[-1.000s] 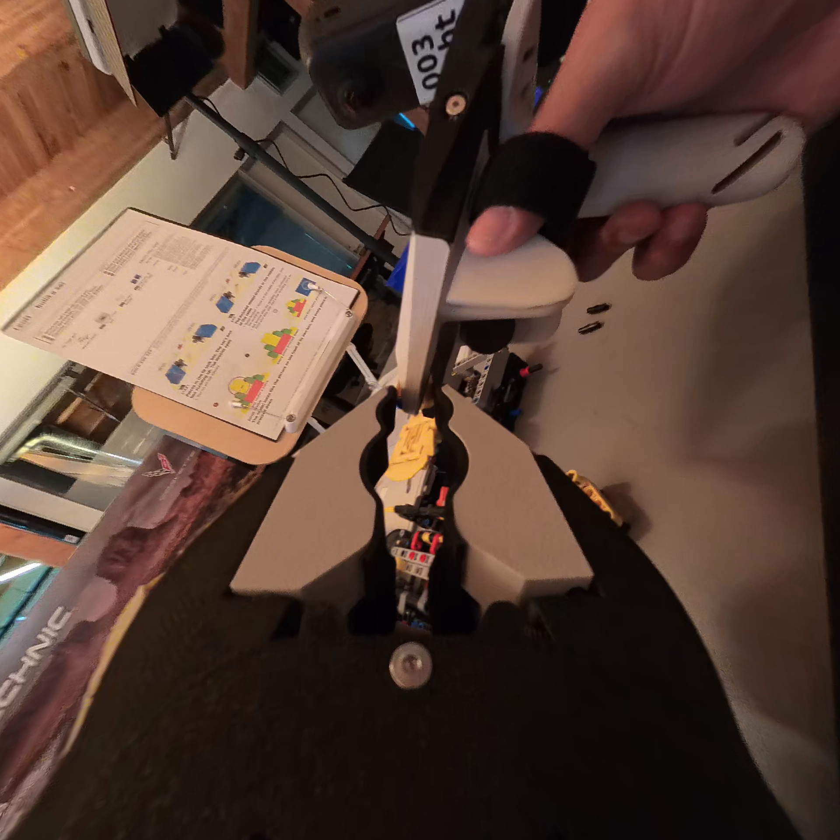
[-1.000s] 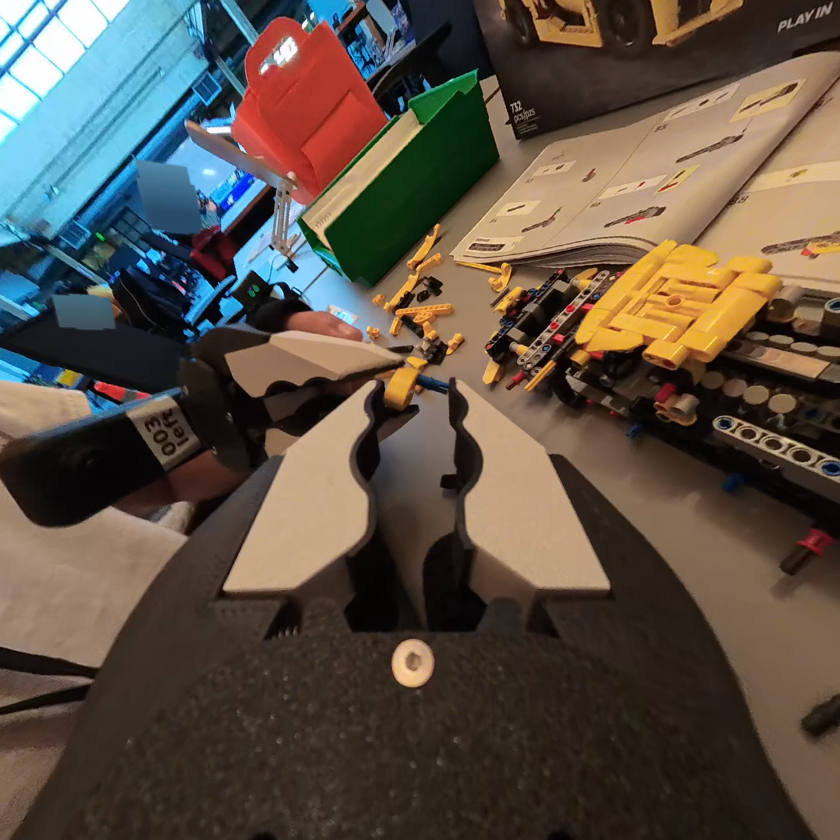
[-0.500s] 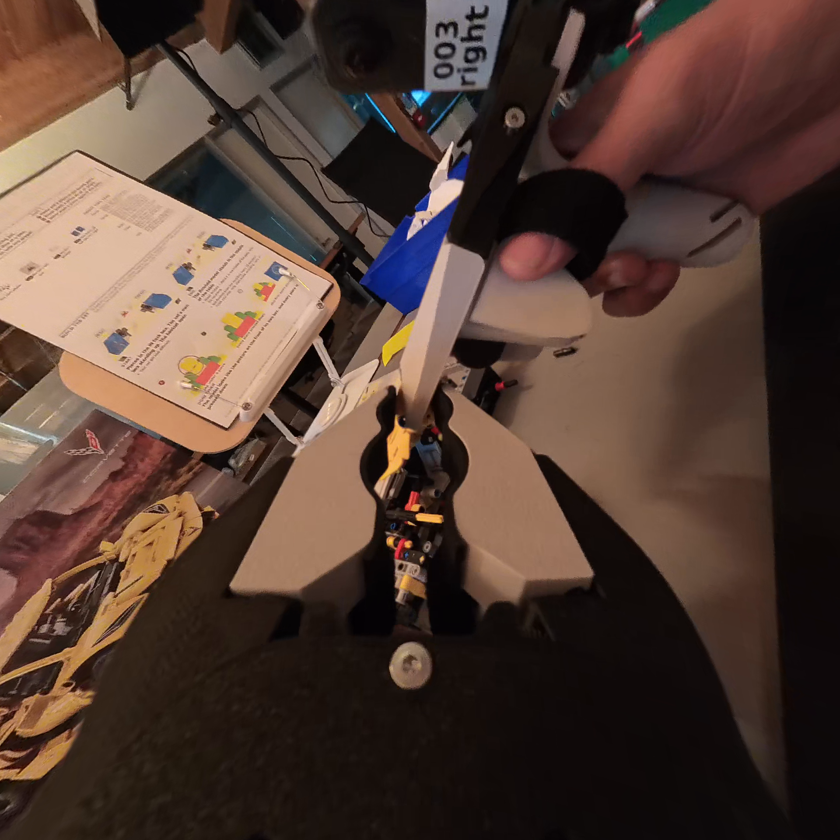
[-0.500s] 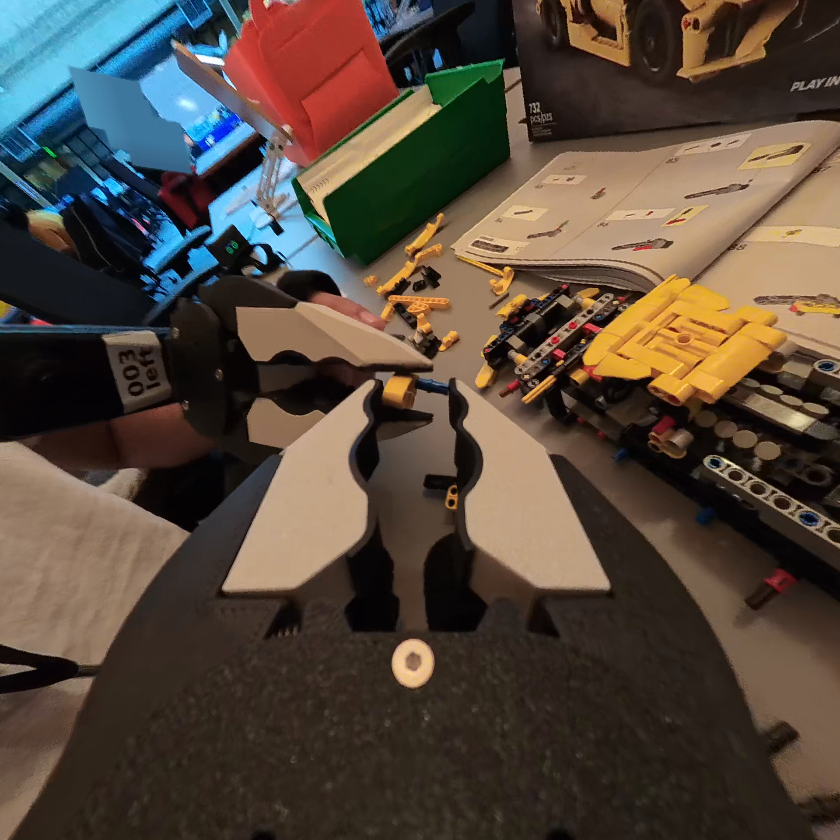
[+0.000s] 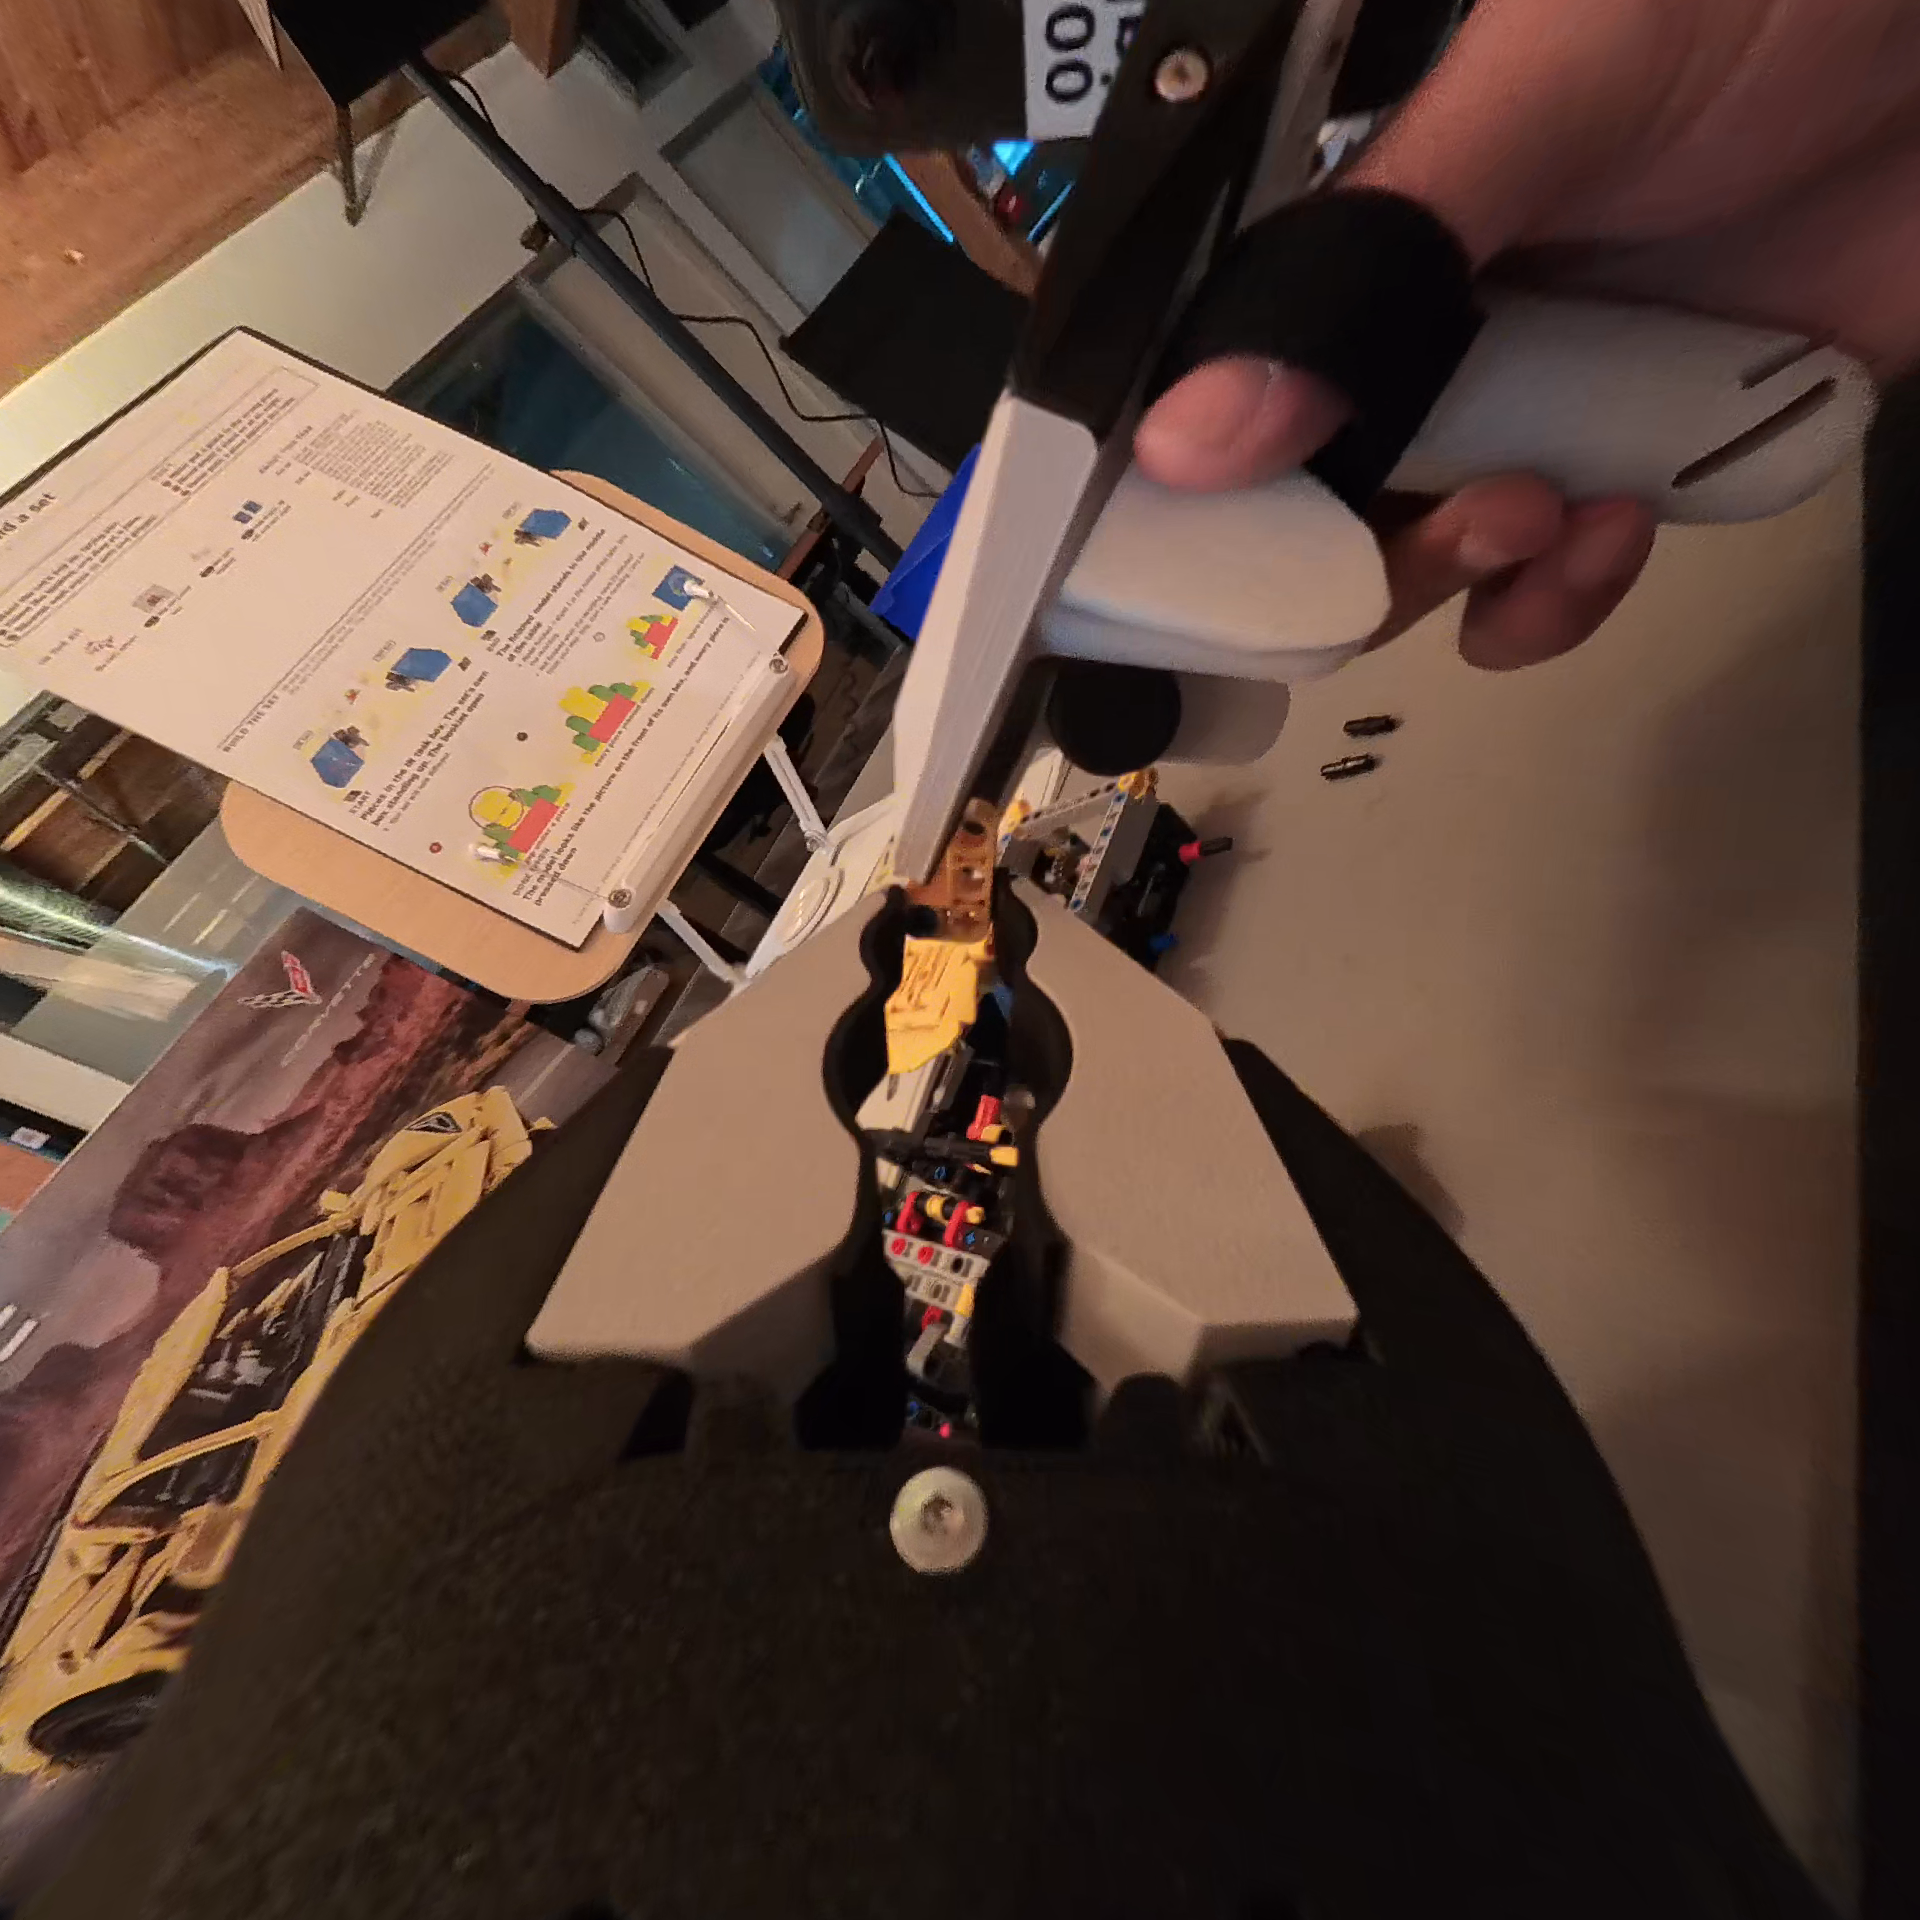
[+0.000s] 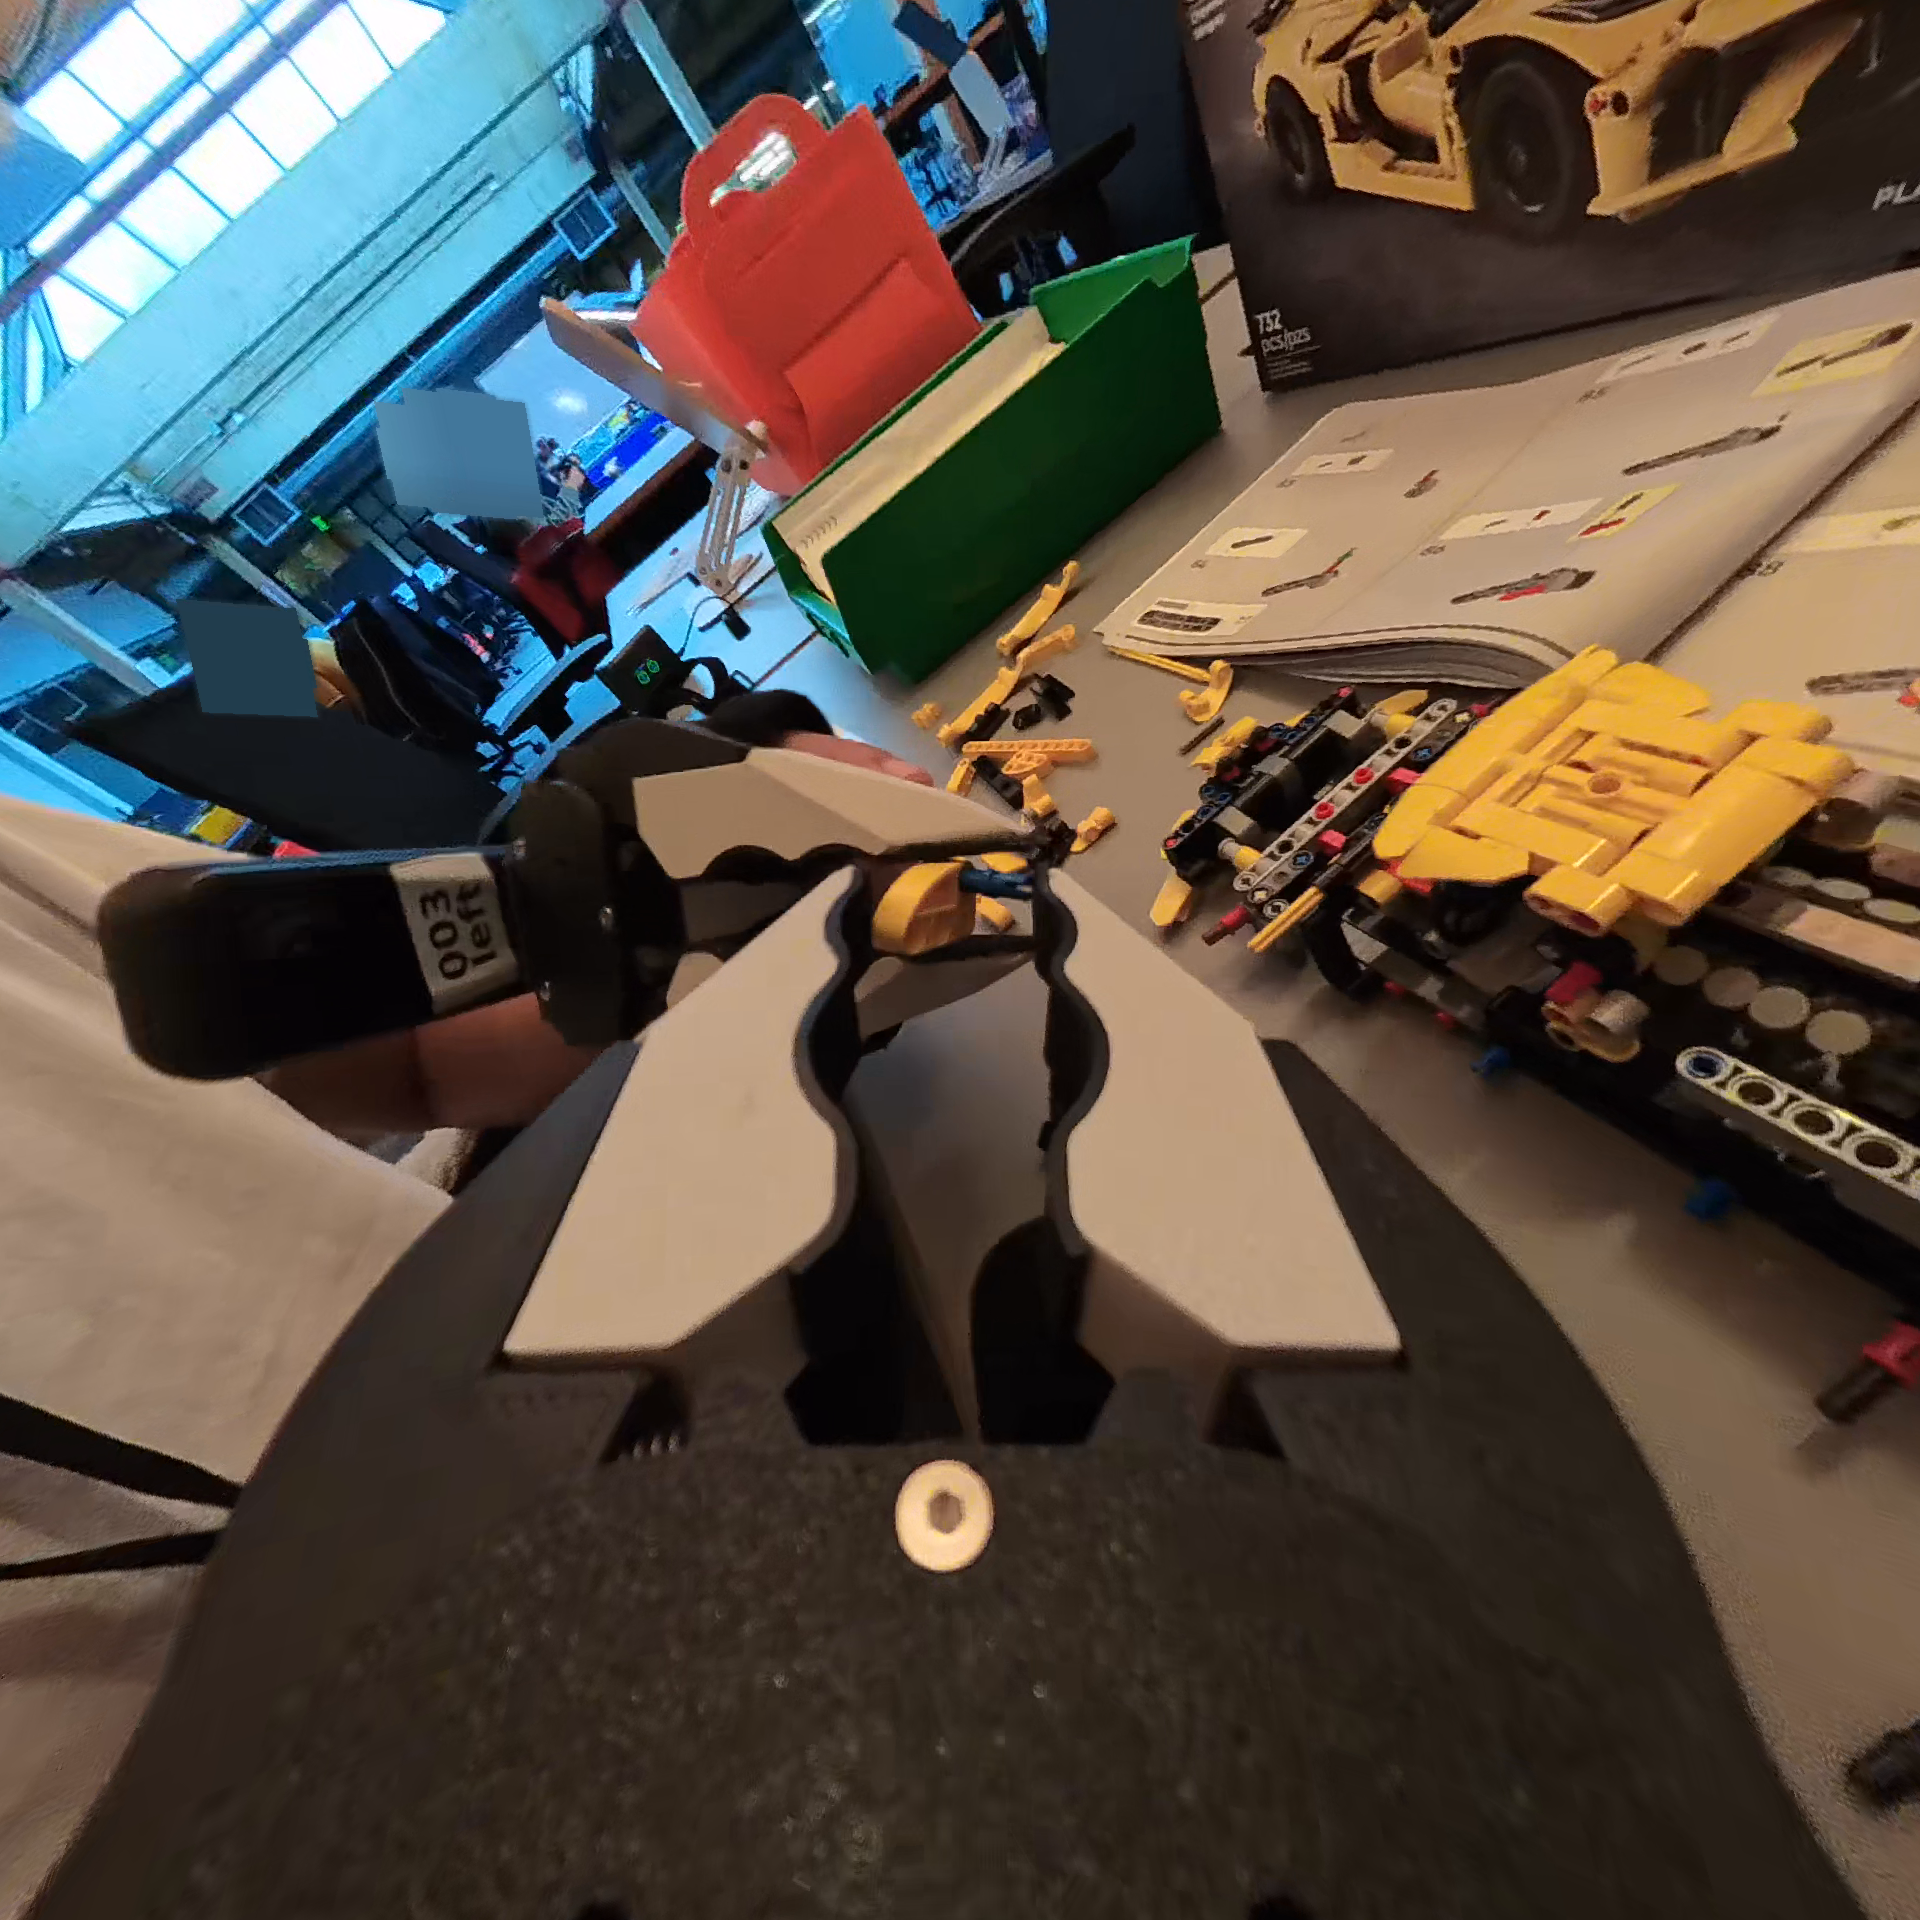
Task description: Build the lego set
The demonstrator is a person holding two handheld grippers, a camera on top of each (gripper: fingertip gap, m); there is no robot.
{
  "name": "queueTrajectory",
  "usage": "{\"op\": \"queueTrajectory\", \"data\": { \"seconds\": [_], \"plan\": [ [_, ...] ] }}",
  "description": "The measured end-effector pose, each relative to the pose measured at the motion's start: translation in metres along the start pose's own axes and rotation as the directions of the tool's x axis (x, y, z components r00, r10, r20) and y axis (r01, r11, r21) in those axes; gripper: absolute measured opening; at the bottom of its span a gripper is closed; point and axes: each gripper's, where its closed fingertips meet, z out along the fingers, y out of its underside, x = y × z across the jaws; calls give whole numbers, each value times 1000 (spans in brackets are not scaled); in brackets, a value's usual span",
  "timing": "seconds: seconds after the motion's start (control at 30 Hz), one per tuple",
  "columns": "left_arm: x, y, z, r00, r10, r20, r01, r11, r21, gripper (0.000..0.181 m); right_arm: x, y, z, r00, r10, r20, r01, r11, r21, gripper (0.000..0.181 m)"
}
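Bare worktop (image 6: 1382, 1340) lies open directly beneath and ahead of the right claw (image 6: 951, 883), between it and the part-built yellow-and-black car chassis (image 6: 1621, 862), which blocks the right side. Straight ahead the way is closed by the left claw (image 6: 1023, 847), crossing at the right claw's tips, and beyond it by scattered yellow pieces (image 6: 1023, 717), a green box (image 6: 997, 499) and the open instruction booklet (image 6: 1507, 520). Past the chassis, in the left wrist view, the pale worktop is free save two small black pins (image 5: 1359, 746).
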Motion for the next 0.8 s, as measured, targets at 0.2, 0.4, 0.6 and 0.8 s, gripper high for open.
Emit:
{"op": "queueTrajectory", "data": {
  "seconds": [0.2,0.4,0.6,0.8],
  "plan": [
    [1,8,3,998,60,27,-57,995,-77,16,8,3,2,976,-140,-166,130,989,-73,28],
    [2,10,3,998,53,19,-51,994,-99,16,9,4,1,950,-233,-209,212,970,-118,28],
    [0,14,4,999,22,24,-19,993,-116,16,12,5,4,902,-315,-294,281,948,-153,30],
    [0,9,2,998,51,34,-48,995,-93,15,11,3,3,935,-251,-249,231,967,-109,23]
  ]
}}
